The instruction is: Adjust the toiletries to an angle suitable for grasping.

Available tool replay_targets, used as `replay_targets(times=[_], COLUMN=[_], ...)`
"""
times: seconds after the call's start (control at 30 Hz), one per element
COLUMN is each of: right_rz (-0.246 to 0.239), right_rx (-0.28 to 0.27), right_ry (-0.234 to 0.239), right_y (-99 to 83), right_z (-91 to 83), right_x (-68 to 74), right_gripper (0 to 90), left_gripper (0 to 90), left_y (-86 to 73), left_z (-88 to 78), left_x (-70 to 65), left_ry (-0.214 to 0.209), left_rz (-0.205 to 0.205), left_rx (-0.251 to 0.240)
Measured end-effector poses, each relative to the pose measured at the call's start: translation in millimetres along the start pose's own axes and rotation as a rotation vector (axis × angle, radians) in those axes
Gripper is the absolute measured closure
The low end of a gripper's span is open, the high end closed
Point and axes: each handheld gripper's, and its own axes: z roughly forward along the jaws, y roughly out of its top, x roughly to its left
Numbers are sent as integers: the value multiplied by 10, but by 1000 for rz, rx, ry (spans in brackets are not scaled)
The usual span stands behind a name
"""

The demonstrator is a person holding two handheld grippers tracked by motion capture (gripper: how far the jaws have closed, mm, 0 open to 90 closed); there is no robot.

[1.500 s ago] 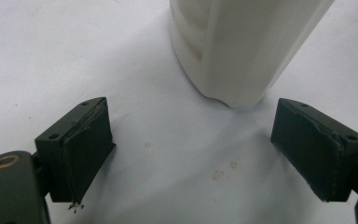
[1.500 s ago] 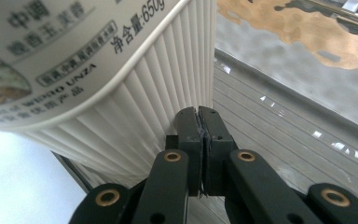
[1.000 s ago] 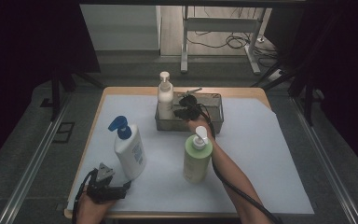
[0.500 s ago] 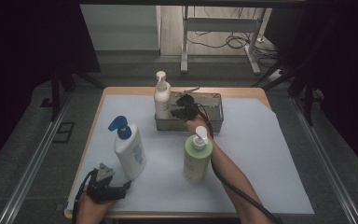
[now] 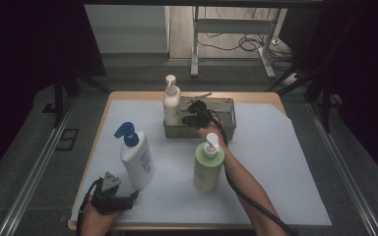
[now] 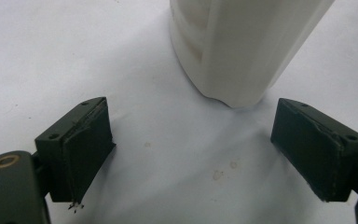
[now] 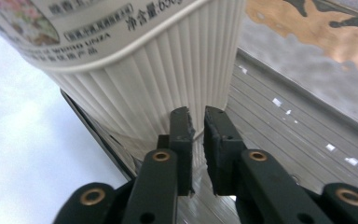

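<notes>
Right gripper (image 7: 196,121) sits nearly closed with nothing between its jaws, which have just been opening slightly, against the cream bottle (image 5: 171,105) at the tray's (image 5: 229,120) left end. Risk: nudging the bottle over. Left gripper (image 6: 205,144) is open, empty, by the white bottle (image 5: 137,160) well nearer than the tray.

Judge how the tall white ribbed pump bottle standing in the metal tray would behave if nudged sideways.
The tall white ribbed pump bottle is tall over a narrow base, so it probably tips. The metal tray wall beside it may catch its foot. Its ribs likely resist slipping.
</notes>
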Motion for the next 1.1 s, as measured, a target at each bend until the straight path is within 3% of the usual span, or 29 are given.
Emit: replay_targets(times=[0.17,0.53,0.67,1.1], right_rz=[9,-30,-52,-56], right_rx=[-15,-33,-40,-40], right_ry=[-3,-26,-23,-22], right_y=[-13,-49,-85,-195], right_z=[-92,-315,-386,-590], right_x=[-32,-14,-12,-38], right_gripper=[730,527,474,328], left_gripper=[119,120,121,122], left_y=[-1,3,4,4], left_z=[0,0,-1,-7], left_x=[-1,1,4,7], left_ry=[0,-1,-4,-9], left_rz=[0,0,0,2], left_rx=[-1,3,4,8])
